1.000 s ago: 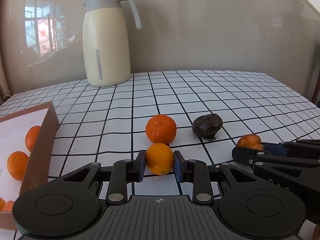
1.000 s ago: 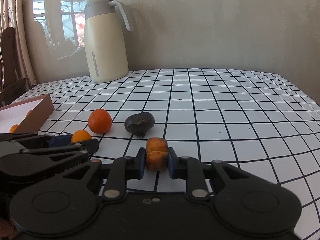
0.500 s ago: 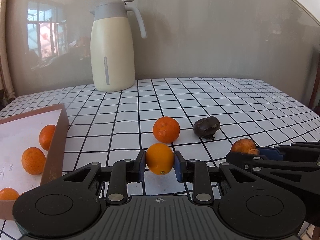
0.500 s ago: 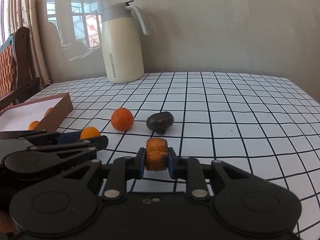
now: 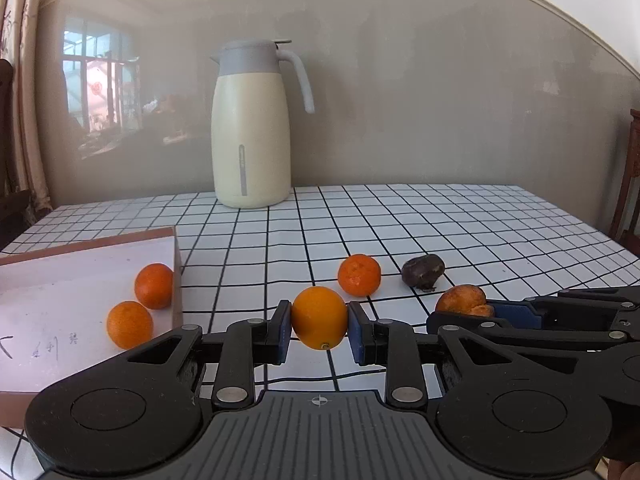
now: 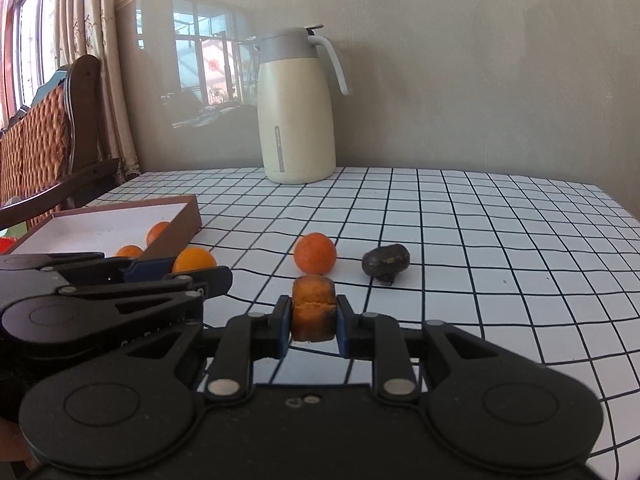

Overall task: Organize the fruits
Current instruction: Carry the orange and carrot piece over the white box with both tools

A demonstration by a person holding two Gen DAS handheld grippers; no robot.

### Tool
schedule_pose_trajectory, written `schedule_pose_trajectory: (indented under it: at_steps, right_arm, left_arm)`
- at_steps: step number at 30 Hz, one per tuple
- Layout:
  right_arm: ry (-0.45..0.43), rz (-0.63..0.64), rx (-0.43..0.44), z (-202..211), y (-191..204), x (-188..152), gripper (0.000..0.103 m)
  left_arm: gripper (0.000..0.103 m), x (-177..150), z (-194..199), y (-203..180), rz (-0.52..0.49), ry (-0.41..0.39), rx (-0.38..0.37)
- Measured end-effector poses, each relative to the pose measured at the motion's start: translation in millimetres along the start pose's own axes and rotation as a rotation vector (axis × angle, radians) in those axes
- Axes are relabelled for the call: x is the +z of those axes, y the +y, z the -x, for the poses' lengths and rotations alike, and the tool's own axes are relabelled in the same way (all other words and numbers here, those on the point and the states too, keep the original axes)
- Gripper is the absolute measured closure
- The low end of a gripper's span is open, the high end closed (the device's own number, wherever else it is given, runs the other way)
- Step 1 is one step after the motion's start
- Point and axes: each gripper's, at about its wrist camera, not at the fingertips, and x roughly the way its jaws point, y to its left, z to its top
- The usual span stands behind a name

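Both grippers were loaded for the box [image 5: 176, 280] at 9 o'clock: left gripper [image 5: 319, 334] fingers clamped an orange [image 5: 319, 317], right gripper [image 6: 313, 326] fingers squeezed a shrivelled fruit [image 6: 313, 308].

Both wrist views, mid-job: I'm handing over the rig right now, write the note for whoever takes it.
Left gripper: shut on a smooth round orange fruit, held clear of the table.
Right gripper: shut on a squashed, bruised orange fruit, also lifted.
Shallow brown cardboard box with white inside, at the left: two small oranges show in it; its near end is out of view.
On the white black-grid tablecloth: one dimpled orange and a dark shrivelled fruit, side by side, apart.
Left to do: place both held fruits, then sort those two.
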Motion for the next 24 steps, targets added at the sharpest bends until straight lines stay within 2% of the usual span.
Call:
schedule_pose_trajectory:
  at_steps: [14,24]
  right_arm:
    - [-0.114,0.031,0.146,9.5,52.7,17.3,0.090]
    - [-0.167,0.059,0.262,3.1,96.4,25.1,0.090]
  left_arm:
    - [0.073,5.1,46.9,59.2,0.076,-0.098,0.098]
    - [0.073,-0.1,68.8,107.7,0.139,-0.142,0.210]
